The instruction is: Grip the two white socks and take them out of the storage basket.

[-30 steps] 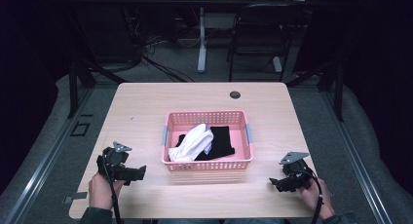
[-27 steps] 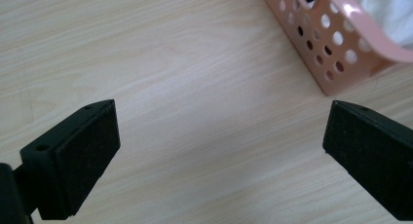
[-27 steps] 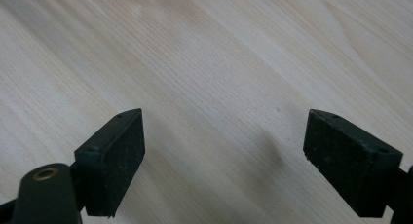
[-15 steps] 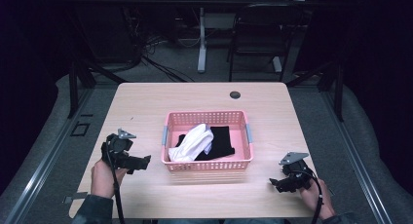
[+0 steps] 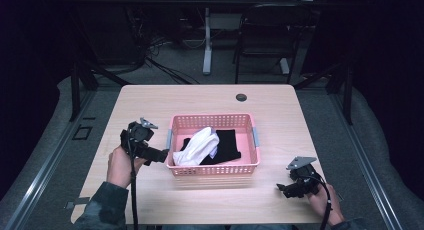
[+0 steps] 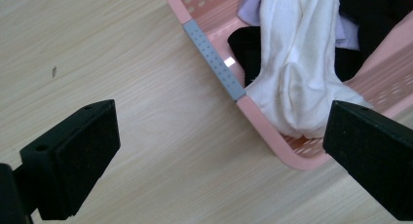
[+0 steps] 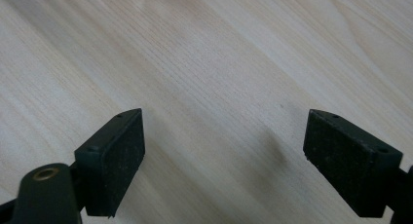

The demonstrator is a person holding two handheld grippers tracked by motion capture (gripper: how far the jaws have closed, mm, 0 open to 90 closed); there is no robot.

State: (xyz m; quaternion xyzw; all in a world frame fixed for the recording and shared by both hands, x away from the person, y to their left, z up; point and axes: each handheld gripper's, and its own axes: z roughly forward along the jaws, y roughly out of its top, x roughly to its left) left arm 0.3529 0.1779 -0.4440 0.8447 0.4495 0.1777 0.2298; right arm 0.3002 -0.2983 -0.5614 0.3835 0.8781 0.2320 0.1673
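High view, basket: a pink plastic basket [image 5: 214, 169] with perforated walls and grey handle pieces at both short ends stands near the middle of the pale wooden table [image 5: 150, 102].
High view, contents: a white cloth [image 5: 197, 148] lies bunched over the basket's left half, partly on top of a black cloth [image 5: 227, 145] that spreads toward the right half.
High view, left gripper: the left gripper [image 5: 161, 154] is held in the person's left hand [image 5: 119, 165] just beside the basket's left end, its tips pointing at that end.
High view, right gripper: the right gripper [image 5: 283, 188] sits low over the table near its front right corner, well apart from the basket.
High view, other: a small dark round fitting [image 5: 241, 97] is set in the table's far edge.
Left gripper view, jaws: spread wide with nothing between them, above bare table and the basket's corner.
Left gripper view, basket: the rounded pink rim and a grey dotted handle strip [image 6: 214, 59] run diagonally; the white cloth drapes in soft folds down to the rim, with black cloth and a bit of pale lilac fabric [image 6: 251, 0] behind it.
Right gripper view, jaws: wide apart, gripping nothing, over bare wood grain.
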